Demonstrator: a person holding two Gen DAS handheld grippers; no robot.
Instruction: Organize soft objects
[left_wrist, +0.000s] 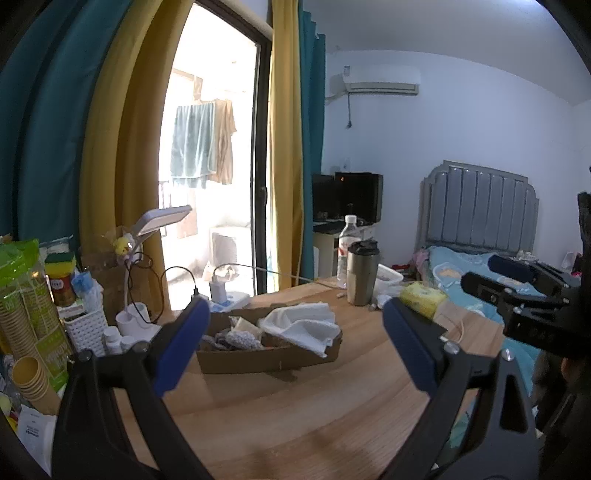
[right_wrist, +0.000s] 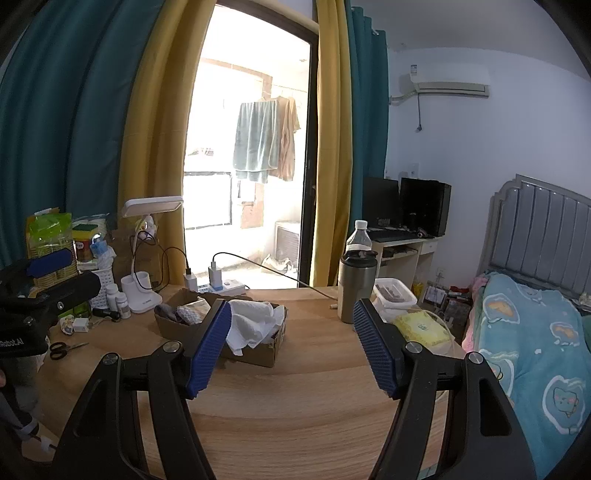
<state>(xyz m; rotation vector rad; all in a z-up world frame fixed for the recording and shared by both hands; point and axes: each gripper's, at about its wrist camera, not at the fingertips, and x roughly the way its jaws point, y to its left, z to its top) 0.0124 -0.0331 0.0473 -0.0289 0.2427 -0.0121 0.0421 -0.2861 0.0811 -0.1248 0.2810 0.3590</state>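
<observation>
Wooden table (left_wrist: 295, 398) bare and open in the near half of the left wrist view, far edge crowded with clutter. Left gripper (left_wrist: 295, 332) spread wide, holding nothing, hovering short of the cardboard box (left_wrist: 269, 356) seen between its 2 blue pads. White towel (left_wrist: 306, 325) draped over the box's right end, knitted pieces (left_wrist: 240, 338) bunched at its left. Right gripper (left_wrist: 517, 284) at right, pads indistinct.

Right wrist view: same table (right_wrist: 295, 406), bare front, bed (right_wrist: 535, 332) beyond its right edge. Right gripper (right_wrist: 291, 339) wide open, empty. Box (right_wrist: 255, 350) behind the left pad, towel (right_wrist: 251, 325) spilling over its near rim. Steel tumbler (right_wrist: 356, 288) just past the right pad, scissors (right_wrist: 62, 349) near the left edge.
</observation>
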